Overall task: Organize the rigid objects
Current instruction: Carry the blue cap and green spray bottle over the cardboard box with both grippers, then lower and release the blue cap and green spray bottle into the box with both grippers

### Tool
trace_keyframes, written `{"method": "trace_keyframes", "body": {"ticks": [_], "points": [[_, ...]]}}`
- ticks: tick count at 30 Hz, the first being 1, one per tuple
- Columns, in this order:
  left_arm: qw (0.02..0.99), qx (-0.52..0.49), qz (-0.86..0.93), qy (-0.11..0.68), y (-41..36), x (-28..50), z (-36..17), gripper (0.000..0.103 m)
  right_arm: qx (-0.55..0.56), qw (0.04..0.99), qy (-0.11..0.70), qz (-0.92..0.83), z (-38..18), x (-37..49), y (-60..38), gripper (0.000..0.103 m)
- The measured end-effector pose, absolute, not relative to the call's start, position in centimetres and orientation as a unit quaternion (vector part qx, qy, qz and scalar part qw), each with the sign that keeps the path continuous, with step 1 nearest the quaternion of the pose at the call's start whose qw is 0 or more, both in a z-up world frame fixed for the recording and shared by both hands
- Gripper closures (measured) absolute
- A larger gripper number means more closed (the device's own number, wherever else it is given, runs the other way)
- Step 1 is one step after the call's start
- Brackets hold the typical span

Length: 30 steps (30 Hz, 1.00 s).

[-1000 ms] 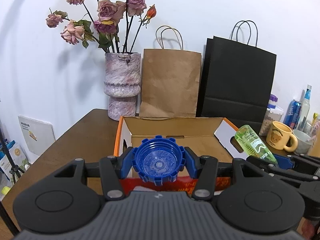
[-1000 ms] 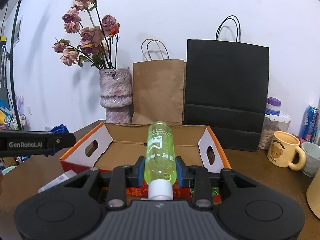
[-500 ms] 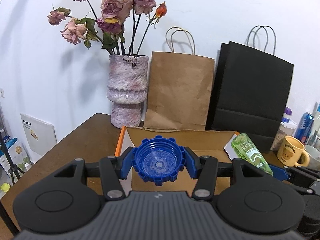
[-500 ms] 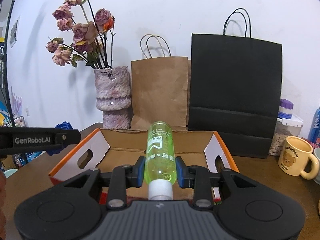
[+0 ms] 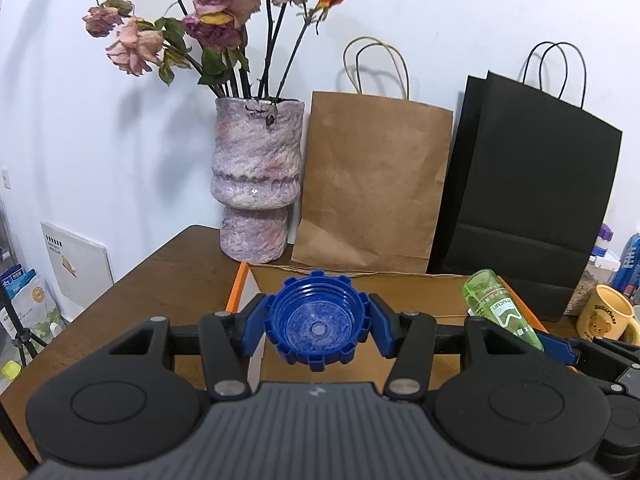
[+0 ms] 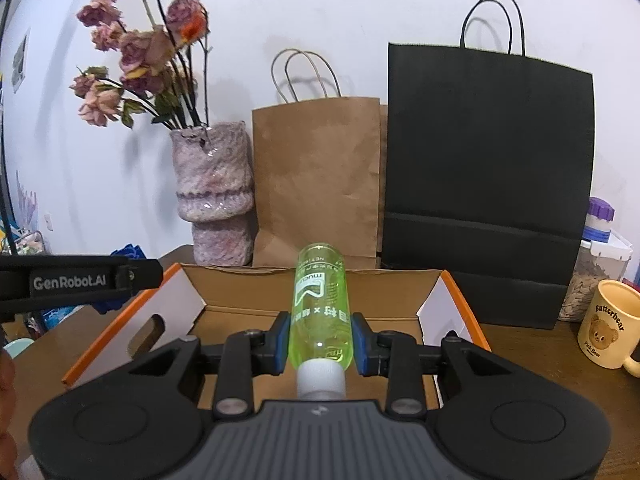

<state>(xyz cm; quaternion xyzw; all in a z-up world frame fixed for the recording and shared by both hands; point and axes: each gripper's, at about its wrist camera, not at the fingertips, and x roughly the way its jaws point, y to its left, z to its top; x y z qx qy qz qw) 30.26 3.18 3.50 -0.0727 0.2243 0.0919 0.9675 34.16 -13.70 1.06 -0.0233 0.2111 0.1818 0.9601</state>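
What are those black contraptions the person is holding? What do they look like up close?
Each is a handheld gripper of matte black plastic: a ribbed grey-black body, two round black discs at its sides, black linkage arms with silver pivot pins, and two blue finger pads. Seen from the side, the left one bears white lettering "GenRobot.AI".

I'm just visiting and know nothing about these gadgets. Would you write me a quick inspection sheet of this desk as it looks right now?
Surface: brown wooden table, partly bare on the left.
Job's things: open cardboard box with orange edges; blue cap; green bottle, white cap toward the camera.
Clutter: yellow bear mug, lidded jar, blue can at the right.
Grippers: left gripper shut on the blue cap; right gripper shut on the green bottle; both held above the box.
Cables: nothing seen.
Surroundings: vase of dried roses, brown bag and black bag against a white wall.
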Motion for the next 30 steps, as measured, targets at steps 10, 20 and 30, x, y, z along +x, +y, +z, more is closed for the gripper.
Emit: {"method": "trace_keyframes", "body": {"ticks": [10, 20, 30], "points": [[0.961, -0.061, 0.106, 0.249, 3.1, 33.7, 2.4, 0.049, -0.024, 0.957, 0.234, 0.172, 0.0, 37.7, -13.9, 0.073], [0.956, -0.045, 0.114, 0.267, 2.5, 34.8, 1.2, 0.049, -0.028, 0.952, 0.254, 0.166, -1.3, 38.5, -13.9, 0.073], [0.959, -0.049, 0.121, 0.250, 2.9, 34.1, 1.9, 0.000, -0.029, 0.956, 0.244, 0.159, -0.8, 38.0, -14.6, 0.001]]}}
